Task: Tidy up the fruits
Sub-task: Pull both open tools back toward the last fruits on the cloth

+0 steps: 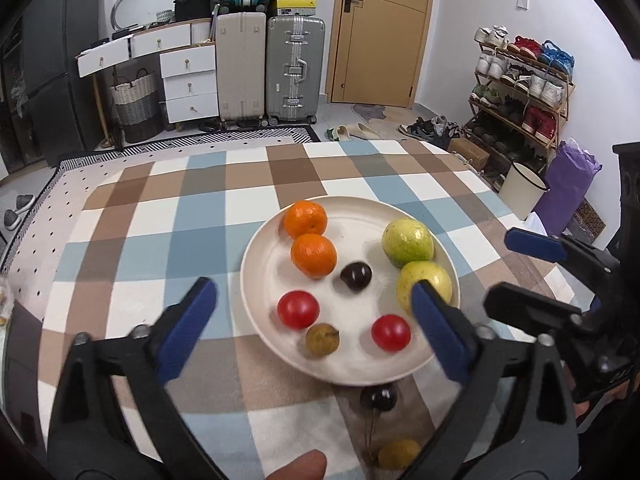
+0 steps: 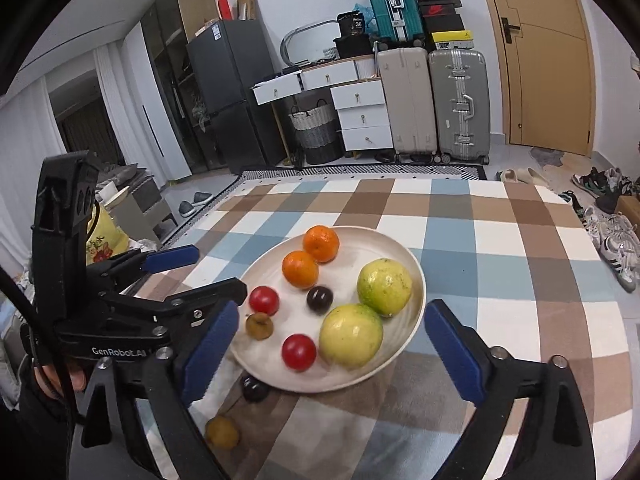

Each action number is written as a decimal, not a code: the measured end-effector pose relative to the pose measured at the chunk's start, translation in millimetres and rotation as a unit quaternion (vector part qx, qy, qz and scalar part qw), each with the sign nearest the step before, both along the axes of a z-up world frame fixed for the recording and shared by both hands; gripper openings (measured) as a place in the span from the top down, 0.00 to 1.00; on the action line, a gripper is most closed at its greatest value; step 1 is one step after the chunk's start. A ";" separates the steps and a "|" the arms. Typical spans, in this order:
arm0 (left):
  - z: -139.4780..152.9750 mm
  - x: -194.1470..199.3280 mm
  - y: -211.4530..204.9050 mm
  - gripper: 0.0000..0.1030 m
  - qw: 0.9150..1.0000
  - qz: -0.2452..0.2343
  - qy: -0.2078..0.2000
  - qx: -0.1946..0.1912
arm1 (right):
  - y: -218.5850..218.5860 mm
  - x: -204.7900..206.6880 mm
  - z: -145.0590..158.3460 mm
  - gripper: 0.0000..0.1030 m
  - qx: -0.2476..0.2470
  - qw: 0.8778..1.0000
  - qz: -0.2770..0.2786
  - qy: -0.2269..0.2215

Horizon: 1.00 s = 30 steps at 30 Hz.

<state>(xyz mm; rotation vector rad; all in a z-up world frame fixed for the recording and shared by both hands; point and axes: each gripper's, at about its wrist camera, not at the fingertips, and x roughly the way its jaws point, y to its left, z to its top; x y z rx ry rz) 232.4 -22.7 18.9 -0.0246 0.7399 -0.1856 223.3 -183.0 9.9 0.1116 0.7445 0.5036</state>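
Both tongs gape empty — left tongs [image 1: 312, 312], right tongs [image 2: 332, 332] — over the plate [image 1: 256, 276] of fruit on the checked tabletop [image 1: 160, 220].

My left wrist view looks forward and down, close over the plate [image 1: 256, 268]; my right wrist view does likewise from its right. Both share plate, bench [image 1: 160, 208], far door [image 1: 380, 32].

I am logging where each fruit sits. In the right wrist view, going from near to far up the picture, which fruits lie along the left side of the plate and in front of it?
Brownish fruit on the cloth → dark cherry at the plate's edge → brownish fruit on the plate → red tomato → nearer orange → farther orange.
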 end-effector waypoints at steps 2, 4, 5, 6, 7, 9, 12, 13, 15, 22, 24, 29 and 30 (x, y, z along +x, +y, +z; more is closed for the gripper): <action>4.8 -13.8 4.1 0.01 1.000 0.002 -0.009 0.000 | -2.0 -8.6 2.4 0.00 0.003 1.000 0.003 0.003; 9.6 -28.8 9.7 0.01 1.000 0.008 -0.012 -0.002 | -1.6 -17.4 5.0 0.00 -0.002 1.000 0.002 -0.001; 11.3 -35.0 12.0 0.01 1.000 0.010 -0.014 -0.003 | -1.0 -22.5 6.2 0.00 -0.007 1.000 0.002 -0.002; 13.4 -42.4 14.4 0.01 1.000 0.013 -0.017 -0.003 | -0.3 -26.4 7.0 0.00 -0.010 1.000 0.003 -0.003; 14.6 -47.7 16.9 0.01 1.000 0.015 -0.018 -0.002 | 0.4 -30.3 7.3 0.00 -0.011 1.000 0.003 -0.003; 16.8 -61.3 21.2 0.01 1.000 0.018 -0.021 0.001 | 1.5 -37.1 7.3 0.00 -0.012 1.000 0.004 -0.001; 18.6 -78.3 27.2 0.01 0.999 0.021 -0.024 0.004 | 4.7 -48.3 5.9 0.00 -0.019 1.000 0.009 0.006; 18.7 -82.6 28.5 0.01 0.999 0.022 -0.025 0.005 | 5.7 -50.7 5.4 0.00 -0.022 1.000 0.008 0.006; 18.2 -91.6 31.1 0.01 0.999 0.023 -0.026 0.009 | 7.2 -56.9 3.1 0.00 -0.031 0.999 0.002 0.009; 8.2 -113.9 41.2 0.01 0.999 0.028 -0.015 0.014 | 14.8 -69.7 -12.2 0.00 -0.053 0.998 -0.003 0.033; 4.7 -116.5 43.4 0.01 0.999 0.032 -0.011 0.020 | 18.7 -72.0 -20.6 0.00 -0.060 0.997 0.001 0.048; -6.8 -113.0 48.5 0.01 0.999 0.035 0.007 0.014 | 28.2 -75.4 -39.8 0.00 -0.068 0.995 0.018 0.072; -8.9 -111.2 47.8 0.01 0.999 0.033 0.009 0.015 | 30.5 -74.3 -43.6 0.00 -0.069 0.995 0.022 0.076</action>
